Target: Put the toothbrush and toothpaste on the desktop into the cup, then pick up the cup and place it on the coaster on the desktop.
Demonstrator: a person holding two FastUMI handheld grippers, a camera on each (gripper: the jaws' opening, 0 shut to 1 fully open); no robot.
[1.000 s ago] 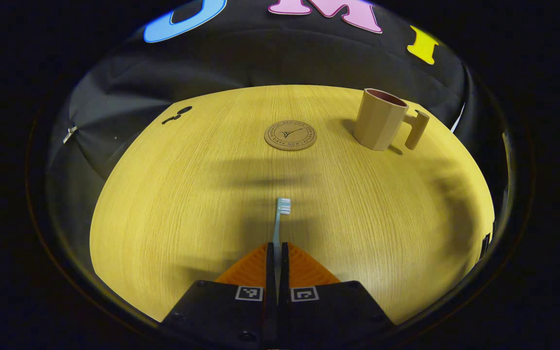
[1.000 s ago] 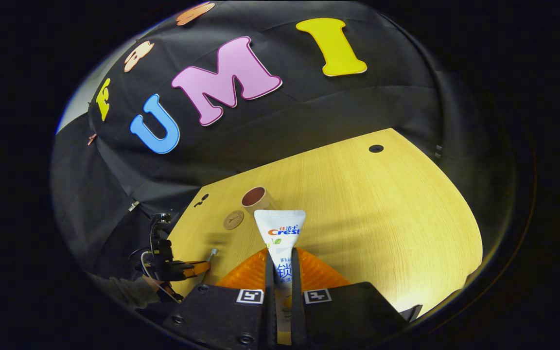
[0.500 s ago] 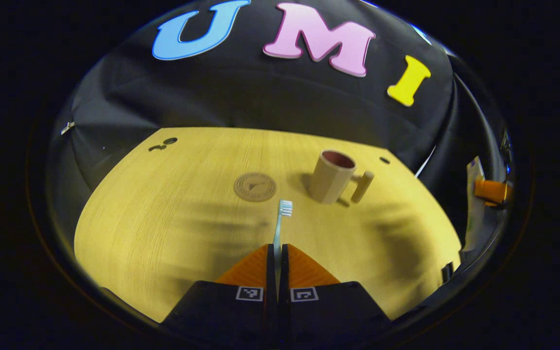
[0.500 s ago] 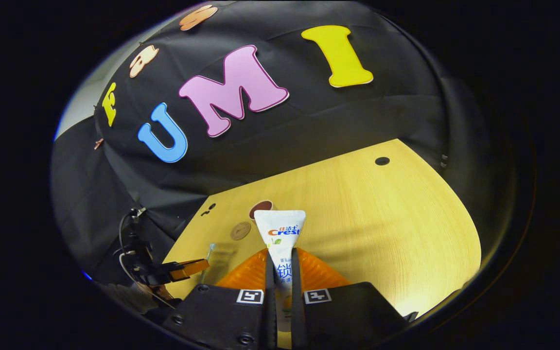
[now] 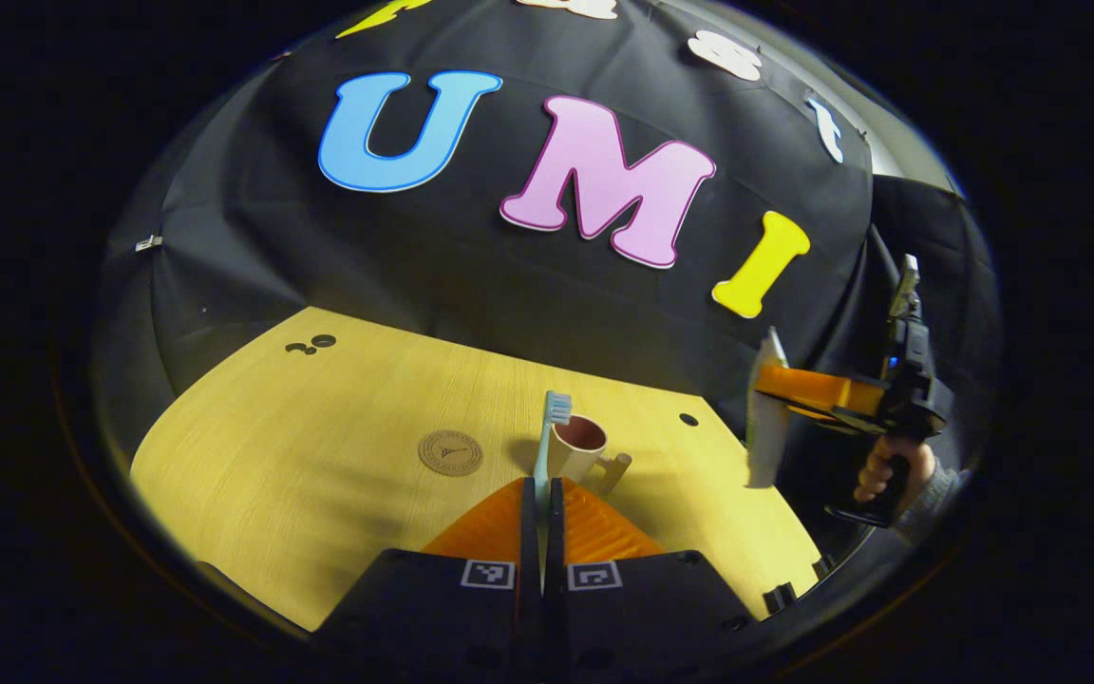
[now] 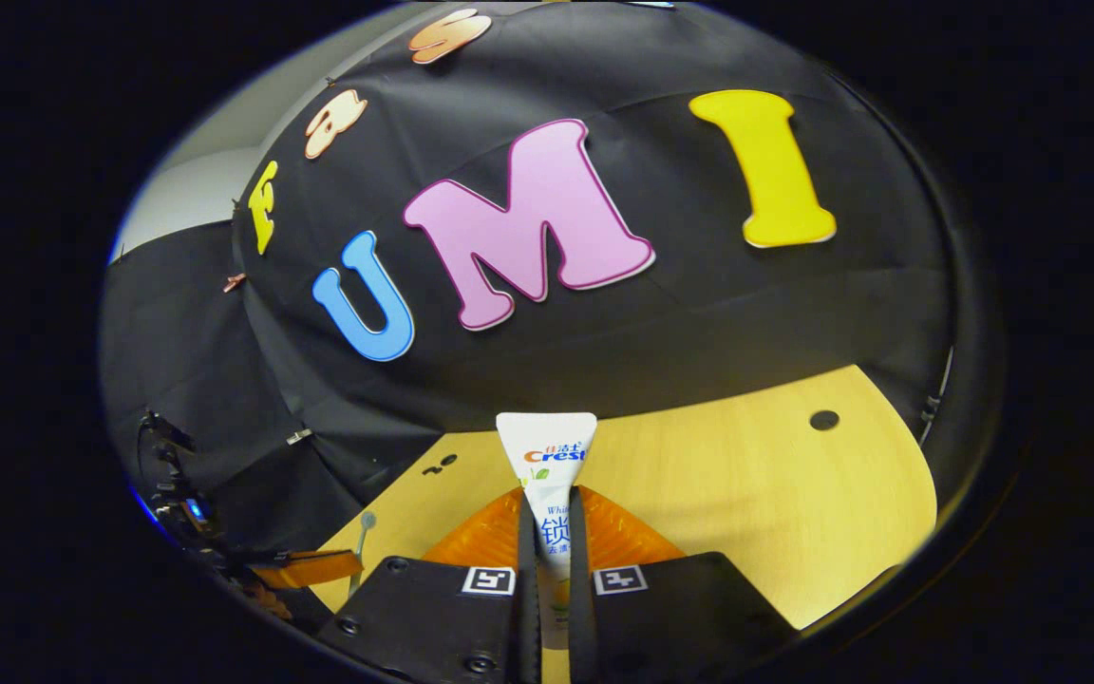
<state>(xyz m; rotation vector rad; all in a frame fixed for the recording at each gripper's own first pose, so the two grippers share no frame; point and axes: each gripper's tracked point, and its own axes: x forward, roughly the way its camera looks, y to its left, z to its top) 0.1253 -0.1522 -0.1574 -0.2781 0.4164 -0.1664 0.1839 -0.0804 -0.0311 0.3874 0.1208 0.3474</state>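
We hold the toothbrush [image 5: 547, 442] in the closed left gripper [image 5: 541, 494] and the toothpaste [image 6: 548, 475] in the right gripper [image 6: 552, 513], both above the cup [image 5: 577, 448]; all 3 placings remain, and the coaster [image 5: 450, 452] lies beside the cup.

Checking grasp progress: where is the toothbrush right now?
In the left gripper view, the toothbrush is clamped in the left tool, above the table, bristles overlapping the cup.

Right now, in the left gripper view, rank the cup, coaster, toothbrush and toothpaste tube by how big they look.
1. toothpaste tube, though nearness may inflate it
2. toothbrush, visible part only, close to the camera
3. cup
4. coaster, close to the cup
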